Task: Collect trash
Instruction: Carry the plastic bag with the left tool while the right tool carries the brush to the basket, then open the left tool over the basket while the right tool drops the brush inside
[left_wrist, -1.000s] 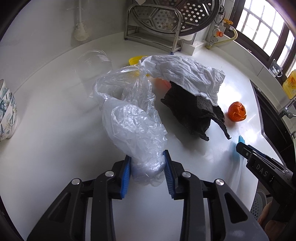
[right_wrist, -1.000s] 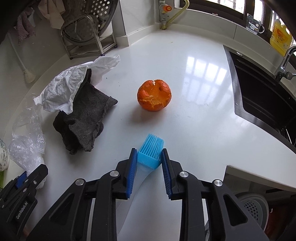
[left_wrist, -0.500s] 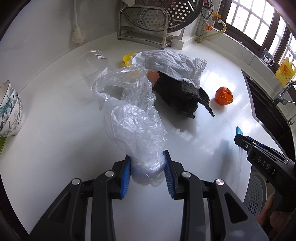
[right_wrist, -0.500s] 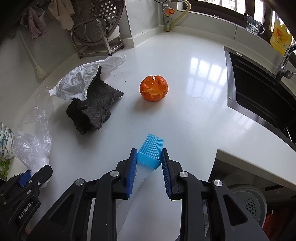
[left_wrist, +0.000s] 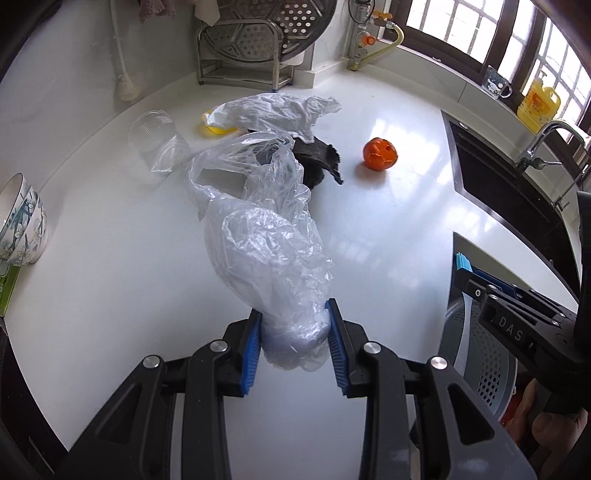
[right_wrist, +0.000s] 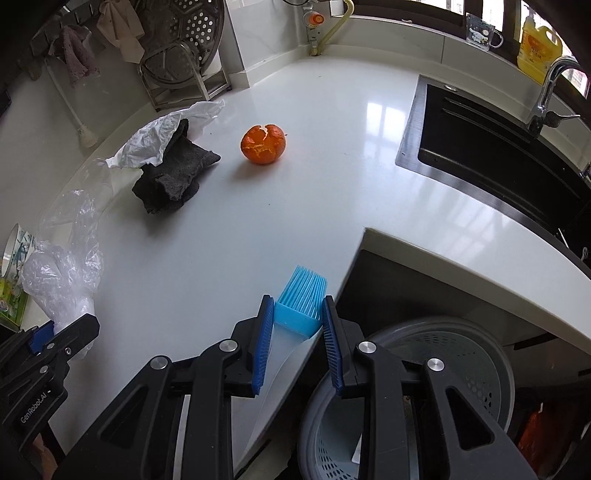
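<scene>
White glossy kitchen counter (right_wrist: 258, 229), L-shaped, curving along a tiled wall under dark-framed windows. Black sink (right_wrist: 491, 166) sunk into its right side, tap at the back edge. Grey perforated bin (right_wrist: 461, 369) on the floor below the counter's front edge. Steel rack (left_wrist: 240, 48) in the back corner. Clear plastic bag (left_wrist: 266, 243) clamped in the left gripper (left_wrist: 293, 341), above the counter's front. Dark cloth (right_wrist: 170, 177) under white wrapper mid-counter, orange peel (right_wrist: 263, 144) beside. Blue silicone brush (right_wrist: 301, 299) clenched in the right gripper (right_wrist: 297, 343) over the front edge.
</scene>
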